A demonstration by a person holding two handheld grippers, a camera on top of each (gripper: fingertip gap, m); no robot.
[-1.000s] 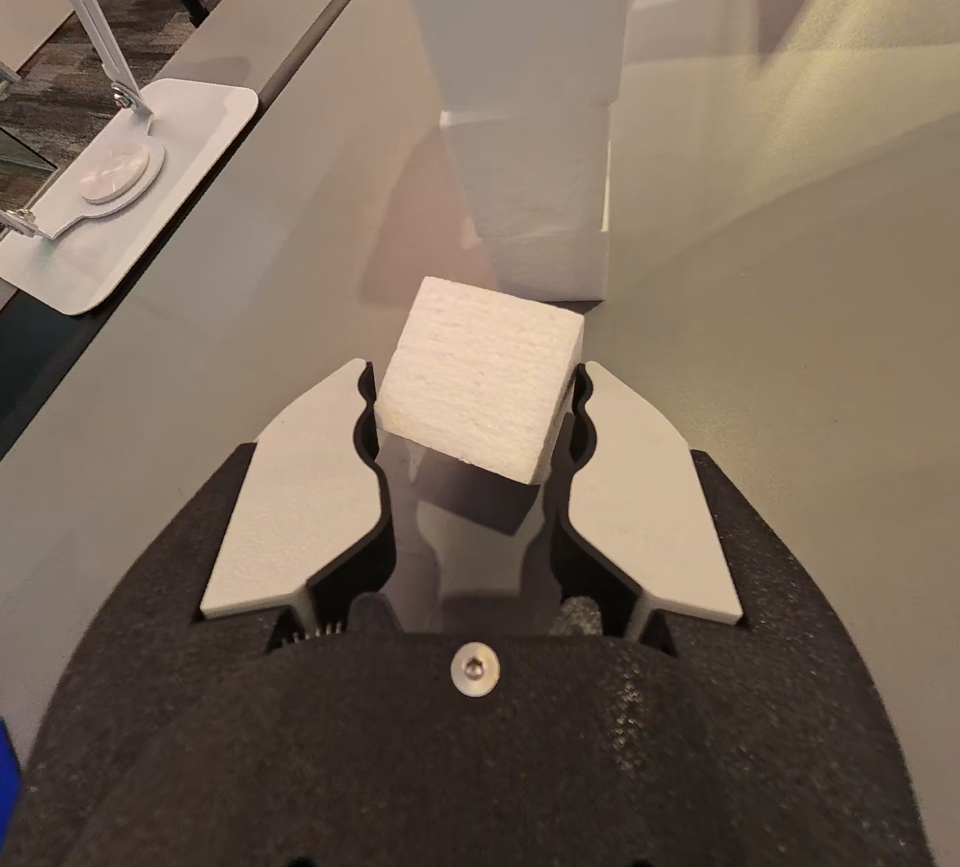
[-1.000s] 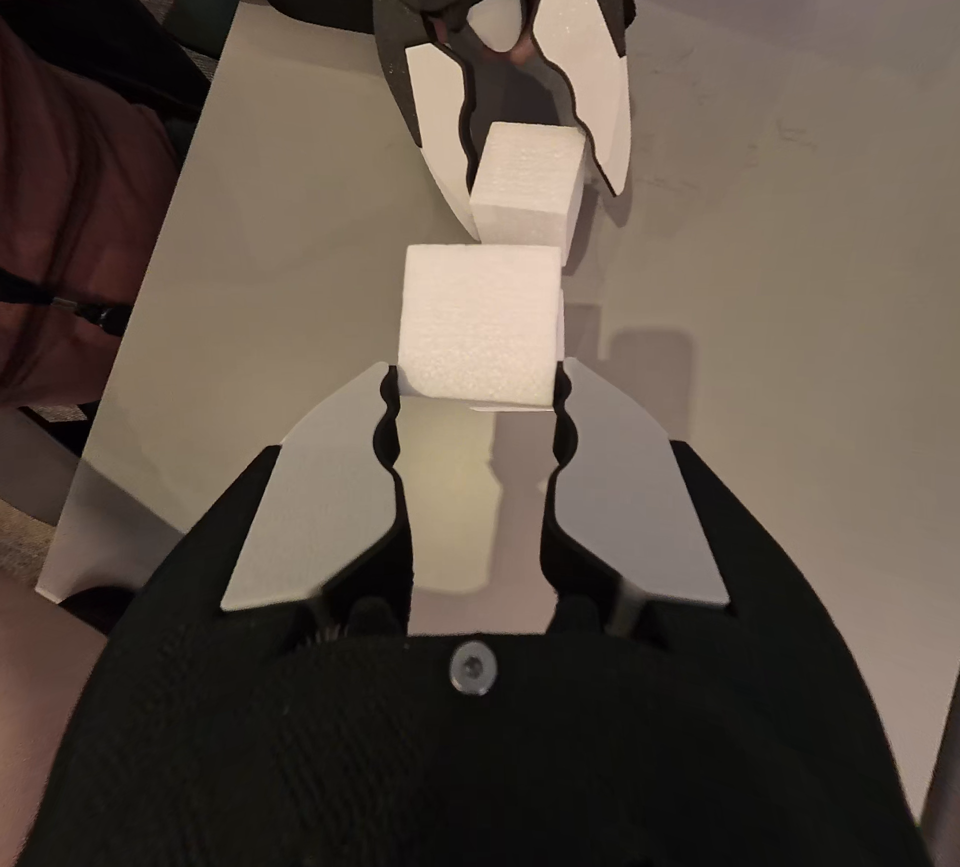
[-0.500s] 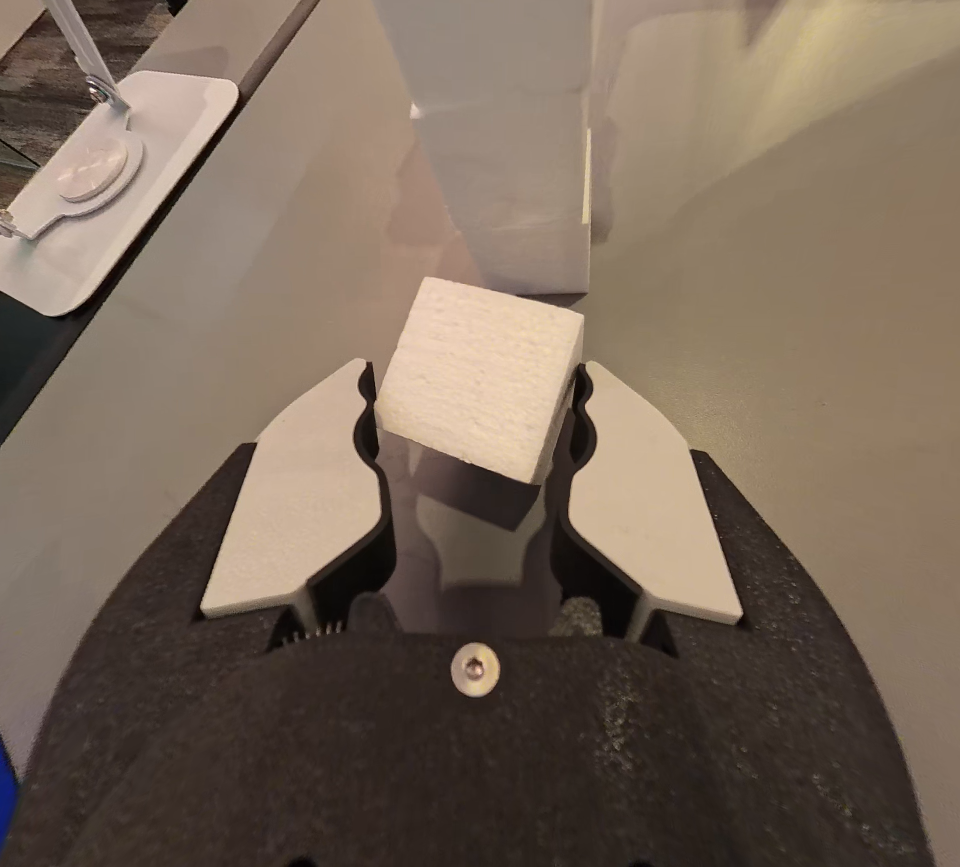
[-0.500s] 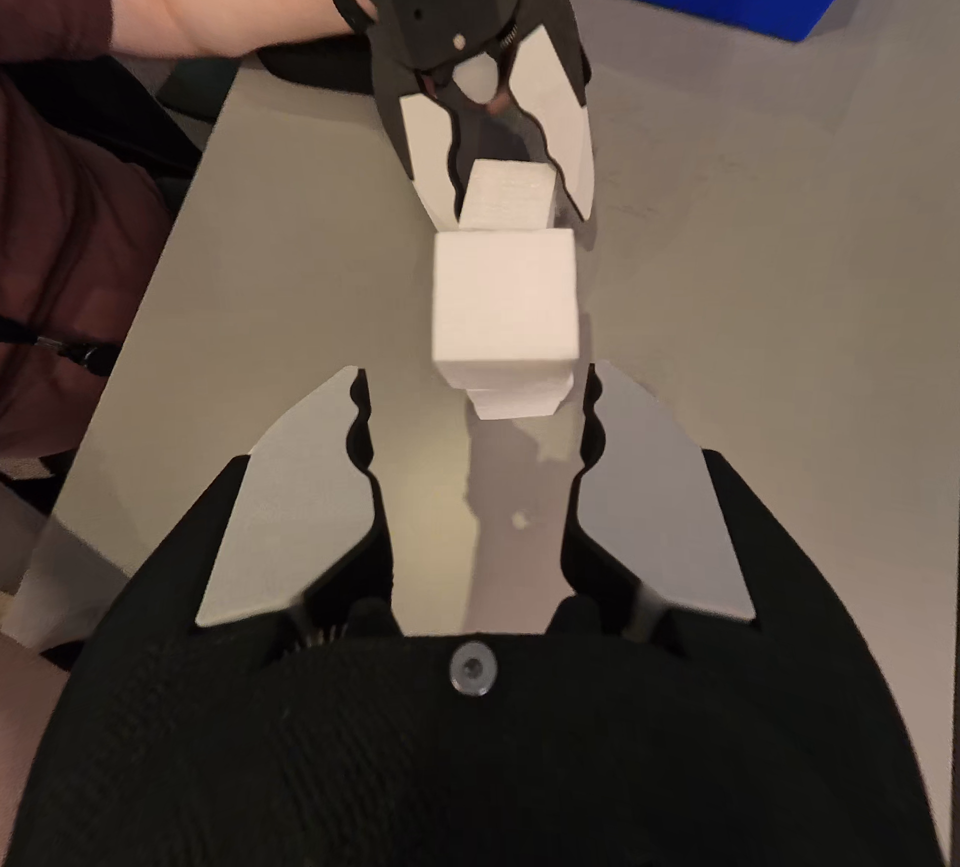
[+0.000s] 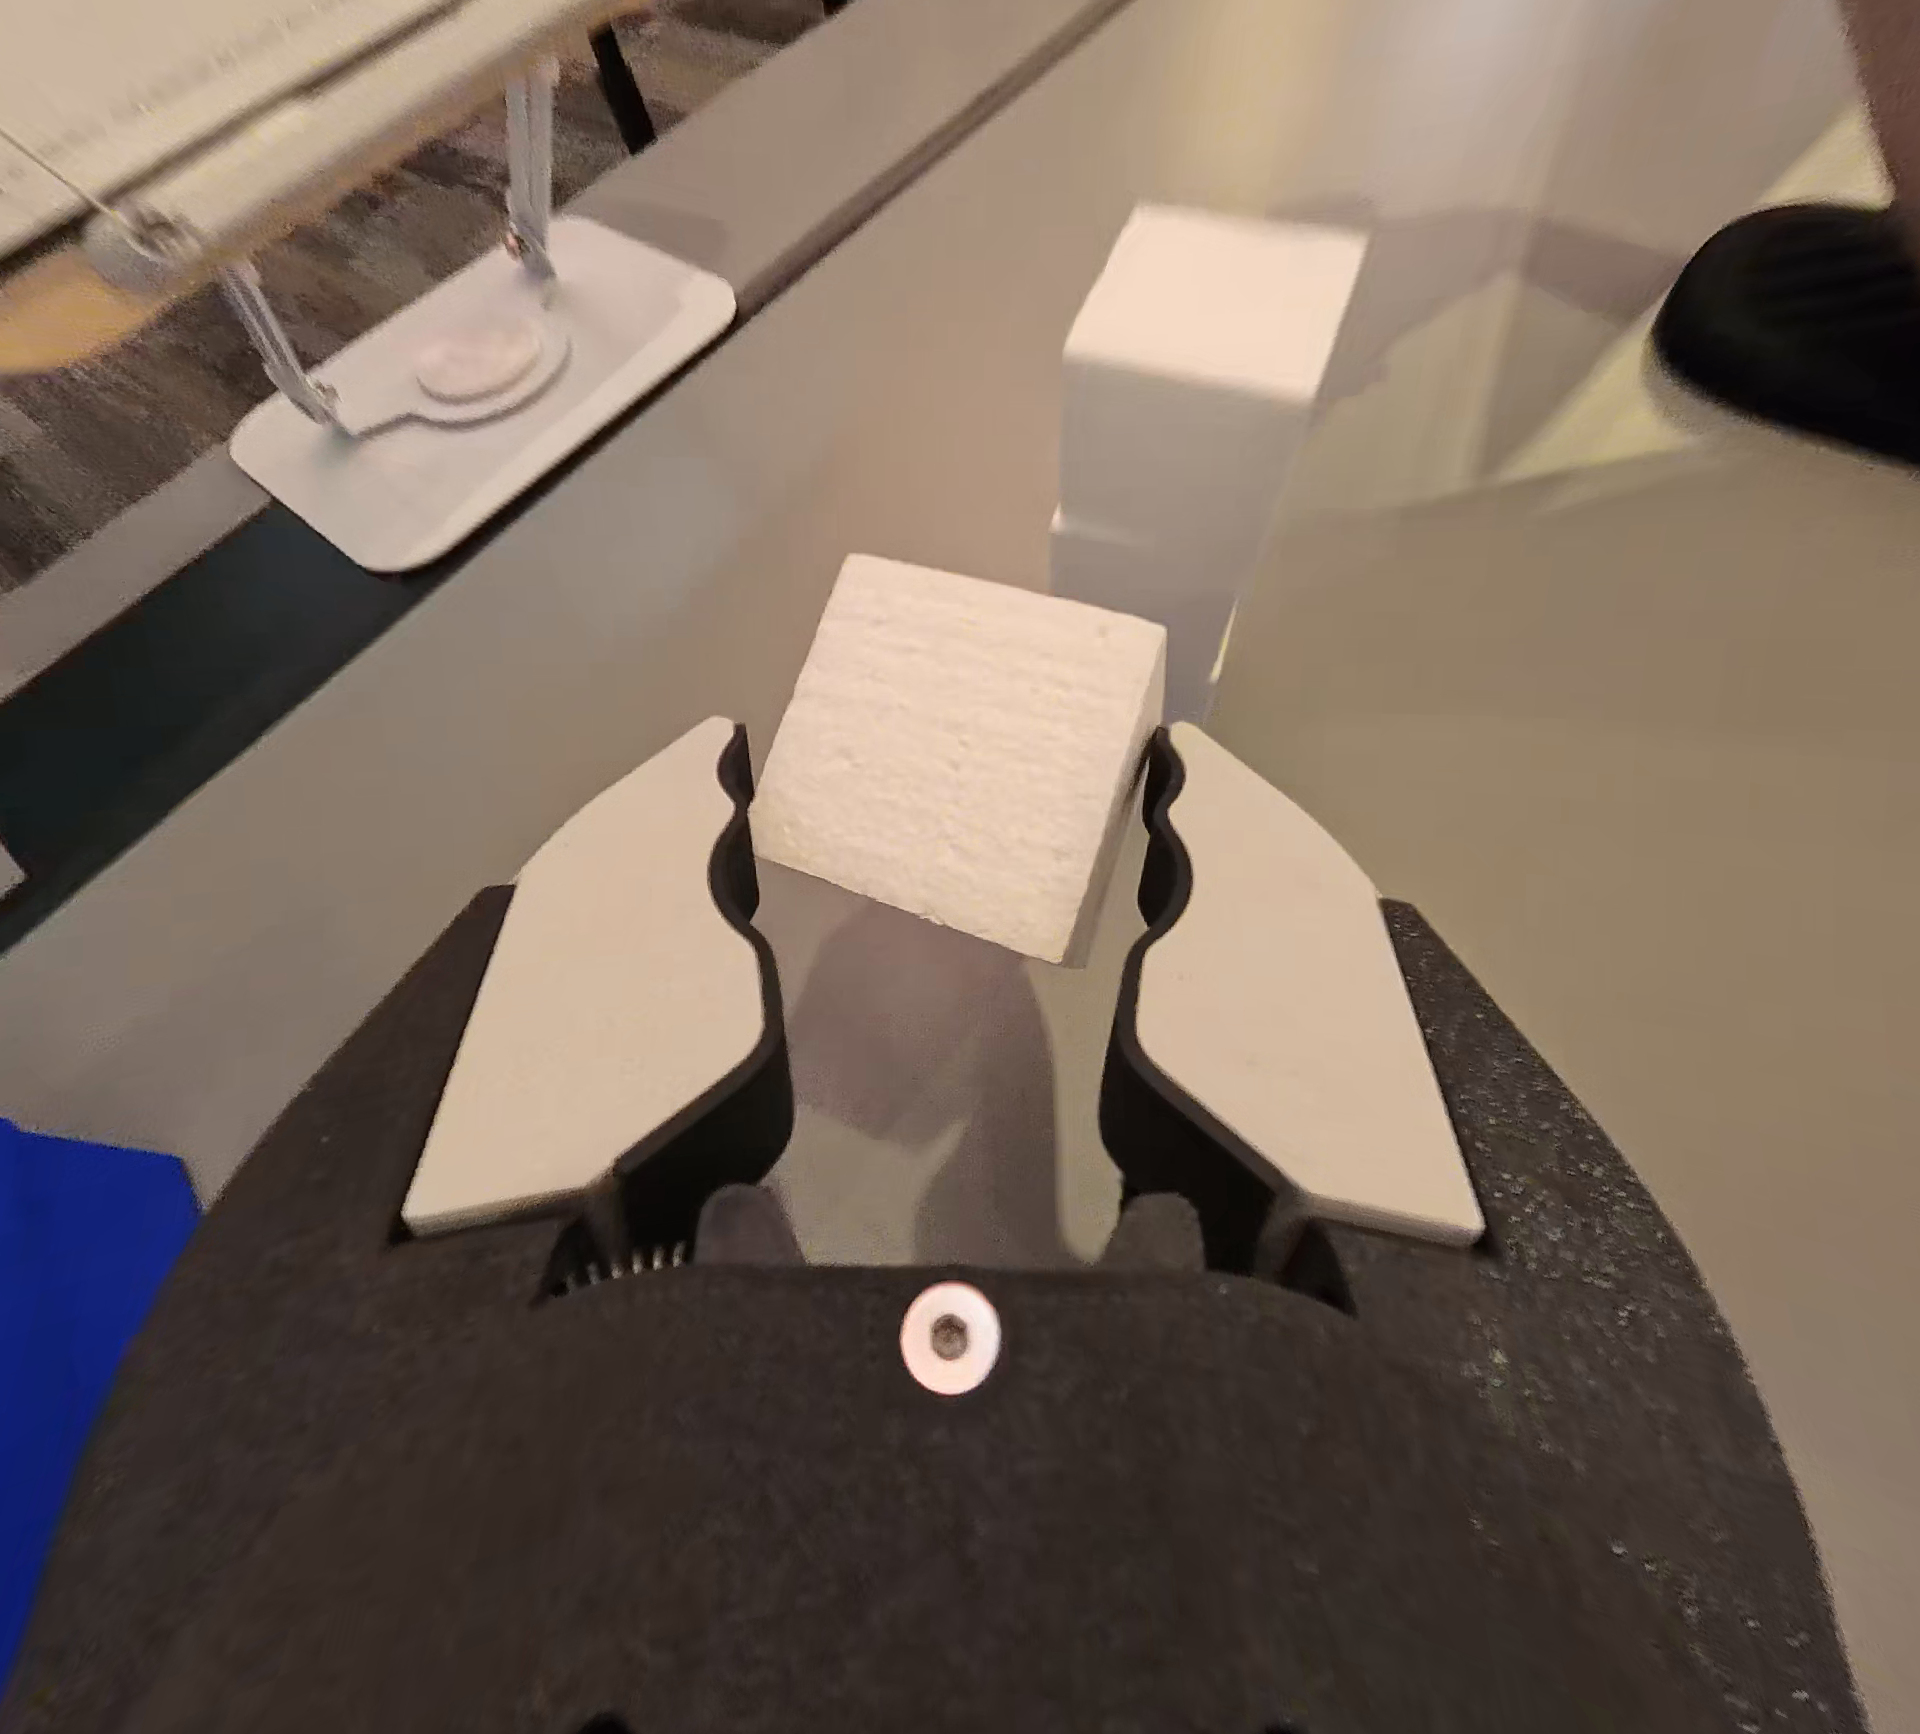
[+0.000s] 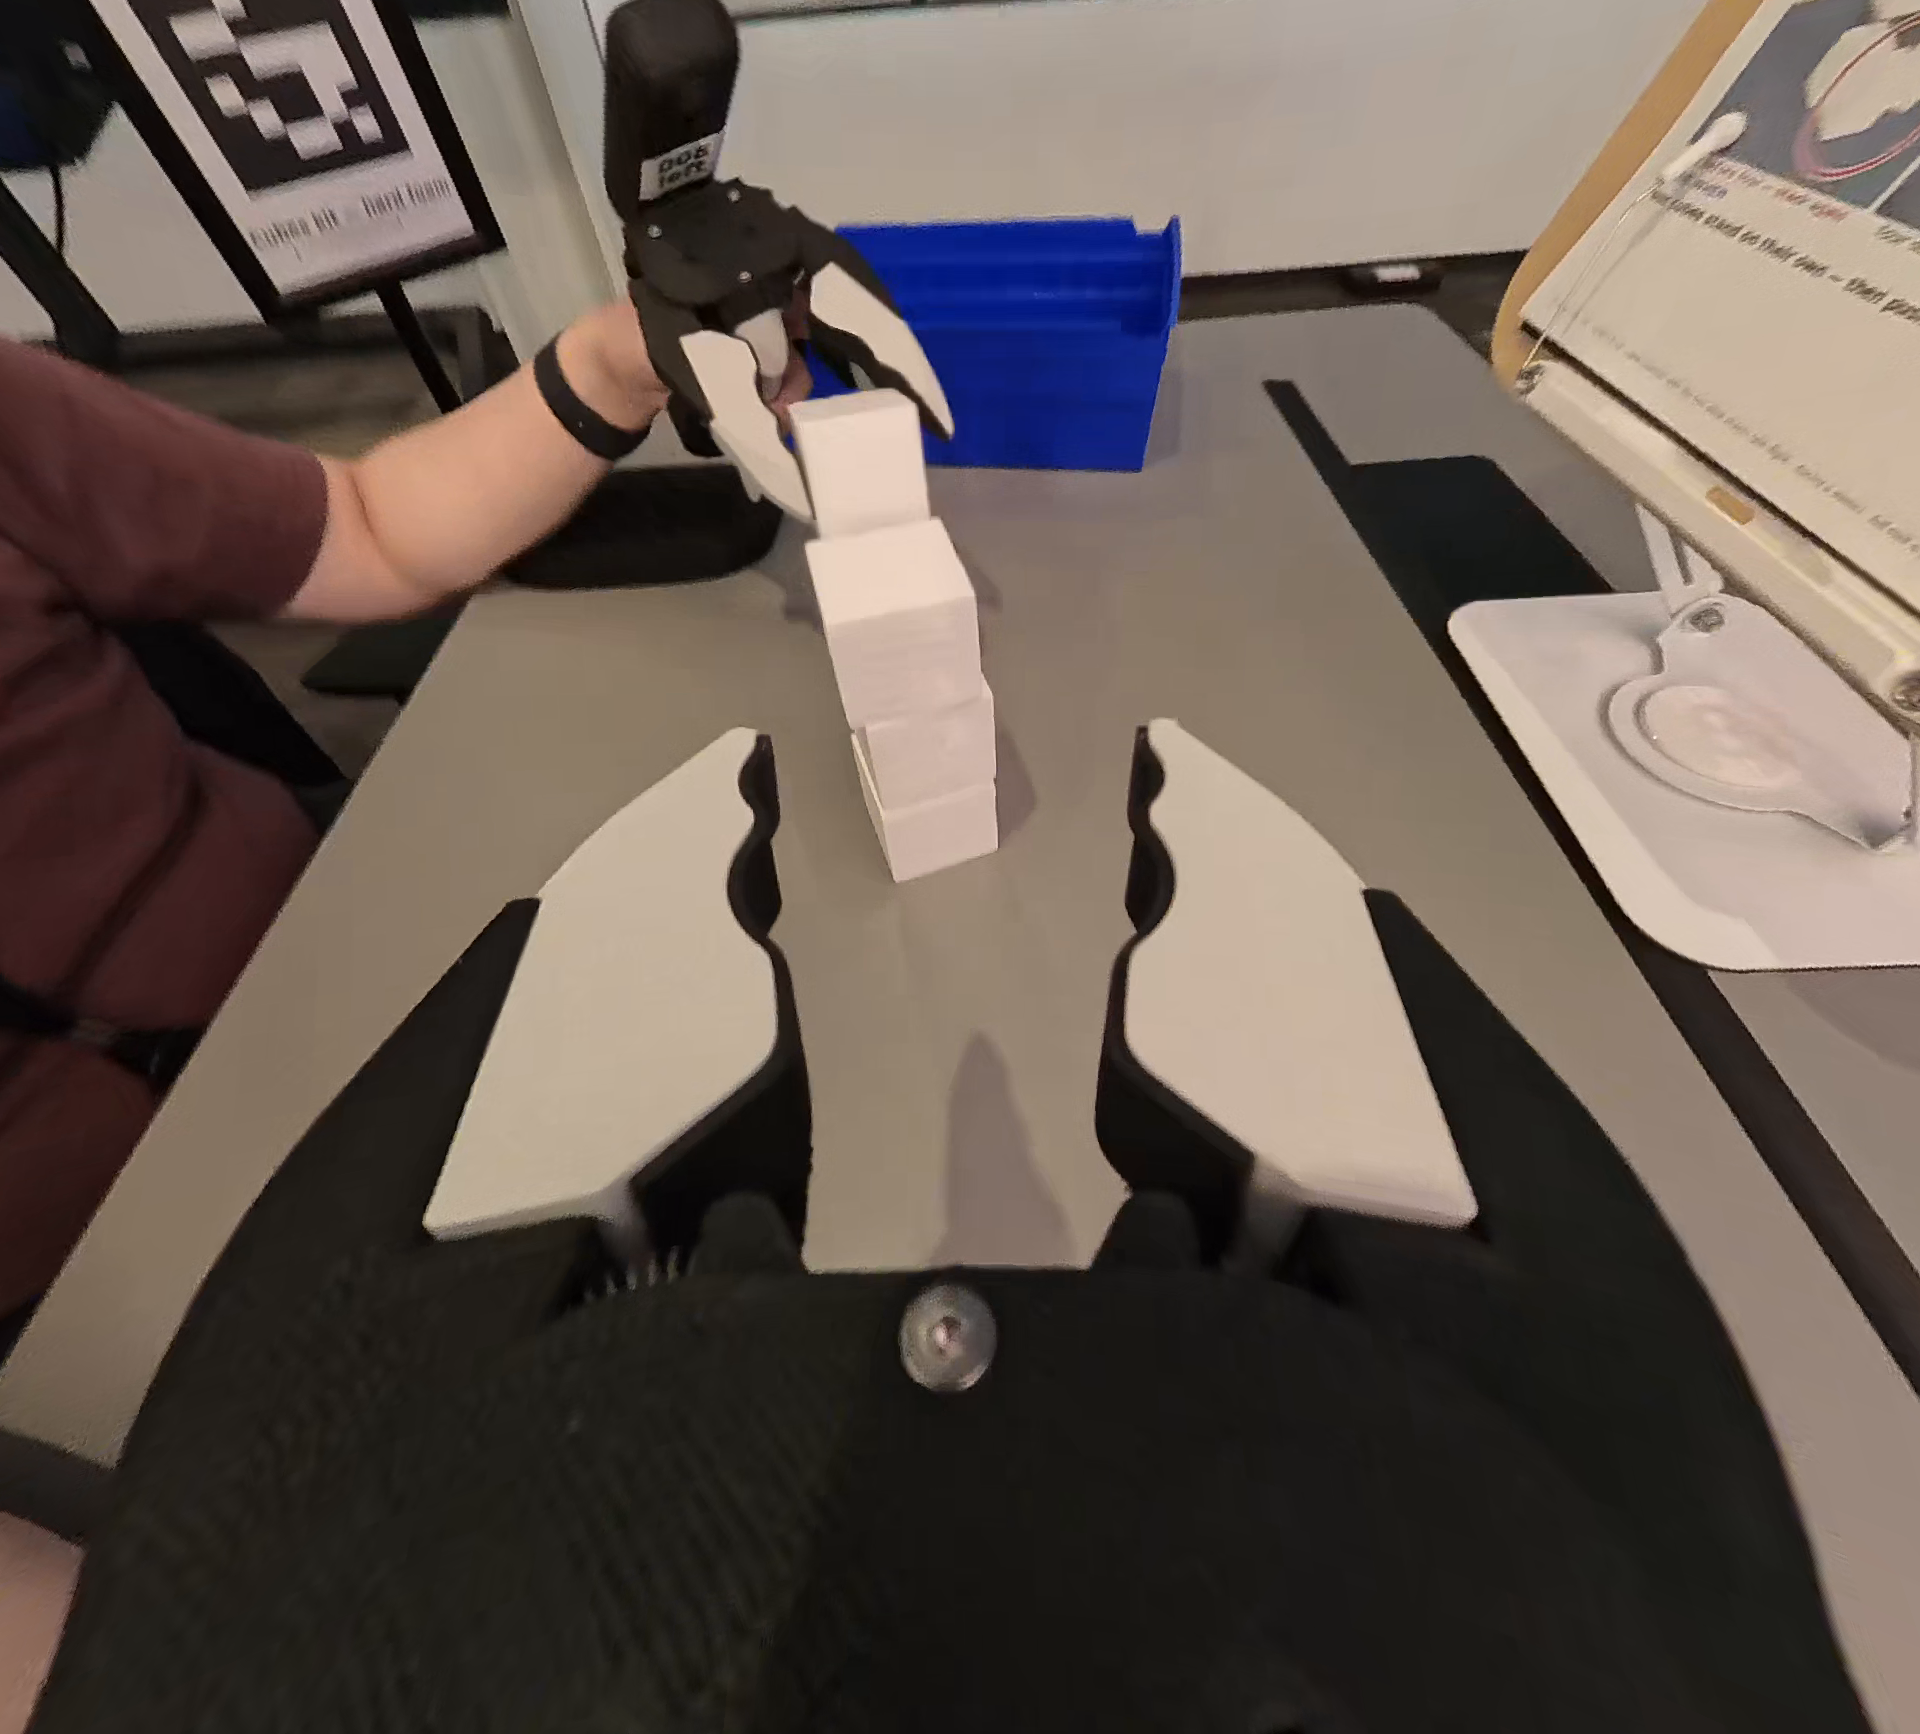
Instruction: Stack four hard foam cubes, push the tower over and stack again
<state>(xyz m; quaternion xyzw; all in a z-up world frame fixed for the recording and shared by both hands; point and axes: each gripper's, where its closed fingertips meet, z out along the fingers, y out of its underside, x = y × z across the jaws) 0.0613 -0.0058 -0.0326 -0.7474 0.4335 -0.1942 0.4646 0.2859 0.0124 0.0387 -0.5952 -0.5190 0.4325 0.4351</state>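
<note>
Three white foam cubes form a slightly staggered tower [image 6: 914, 697] on the grey table [image 6: 623, 853]. My right gripper [image 6: 951, 744] is open and empty, held back from the tower on its near side. My left gripper [image 6: 868, 469] is shut on a fourth foam cube [image 6: 857, 463], level with the tower's top on its far side. I cannot tell whether that cube touches the tower. In the left wrist view the left gripper [image 5: 945, 749] holds the held cube [image 5: 956, 749] tilted, with the tower [image 5: 1195, 396] just beyond it.
A blue bin [image 6: 1039, 334] stands behind the tower. A white stand base [image 6: 1714, 801] with a clipboard sits at the right and shows in the left wrist view [image 5: 488, 406]. A person's arm [image 6: 364, 521] reaches in from the left. A black pad [image 6: 644, 531] lies under it. My right fingertips sit around 25 cm from my left ones. Between my right fingertips and the white stand base [image 6: 1714, 801] there is roughly 35 cm. Look for it in the left wrist view [image 5: 567, 338] too.
My right gripper let go of its cube on the tower, opened wide and drew back. My left gripper rose with its cube to the tower's top level.
</note>
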